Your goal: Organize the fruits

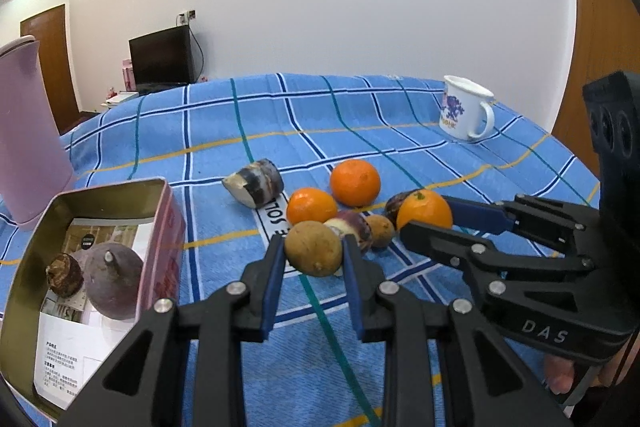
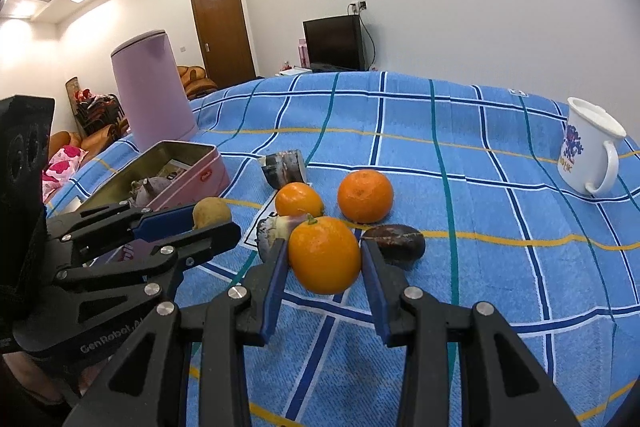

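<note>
A pile of produce lies on the blue checked cloth (image 1: 240, 131). My left gripper (image 1: 313, 247) has its fingers on both sides of a tan potato (image 1: 313, 247), touching it. My right gripper (image 2: 325, 254) has its fingers close on both sides of an orange (image 2: 324, 254); in the left wrist view the right gripper (image 1: 426, 213) meets the same orange (image 1: 424, 211). Two more oranges (image 1: 354, 182) (image 1: 311, 205) lie behind. A cut taro piece (image 1: 256, 182), a purple-white root (image 1: 352, 227) and a small brown tuber (image 1: 380, 230) lie nearby. A dark chestnut-like piece (image 2: 396, 241) sits right of the held orange.
An open pink tin (image 1: 160, 227) at the left holds a purple root (image 1: 112, 279) and a small brown bulb (image 1: 64, 275) on paper. A lilac kettle (image 1: 24, 139) stands behind it. A white mug (image 1: 466, 107) stands at the far right. A label strip (image 1: 276, 215) lies under the fruit.
</note>
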{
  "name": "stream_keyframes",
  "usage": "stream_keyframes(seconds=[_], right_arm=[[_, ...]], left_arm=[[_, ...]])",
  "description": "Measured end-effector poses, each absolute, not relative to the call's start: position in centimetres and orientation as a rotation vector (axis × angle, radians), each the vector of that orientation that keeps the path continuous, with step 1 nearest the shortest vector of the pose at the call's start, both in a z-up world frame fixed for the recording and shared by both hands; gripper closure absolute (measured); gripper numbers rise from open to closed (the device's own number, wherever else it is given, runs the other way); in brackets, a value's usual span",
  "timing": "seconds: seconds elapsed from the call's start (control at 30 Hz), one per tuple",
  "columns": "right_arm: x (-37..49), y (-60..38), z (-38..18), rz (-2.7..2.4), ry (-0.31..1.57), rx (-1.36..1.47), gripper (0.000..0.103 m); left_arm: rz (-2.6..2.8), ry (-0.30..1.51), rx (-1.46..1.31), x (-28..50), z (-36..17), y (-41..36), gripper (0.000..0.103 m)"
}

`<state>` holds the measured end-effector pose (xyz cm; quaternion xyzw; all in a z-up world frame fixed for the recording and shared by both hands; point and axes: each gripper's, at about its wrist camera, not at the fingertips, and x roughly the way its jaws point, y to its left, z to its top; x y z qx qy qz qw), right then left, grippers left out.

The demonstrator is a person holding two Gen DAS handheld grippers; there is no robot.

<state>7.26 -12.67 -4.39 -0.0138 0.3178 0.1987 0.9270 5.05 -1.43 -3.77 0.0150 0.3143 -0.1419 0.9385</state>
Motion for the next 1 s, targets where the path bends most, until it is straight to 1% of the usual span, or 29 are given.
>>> stream_keyframes(seconds=[1.0], right_arm=[[5.3,-12.8,-3.3,0.418,0.538,-0.042,0.064]], left_arm=[[-0.248,0.488,0.01,2.6,-2.3,-0.3,0.074]])
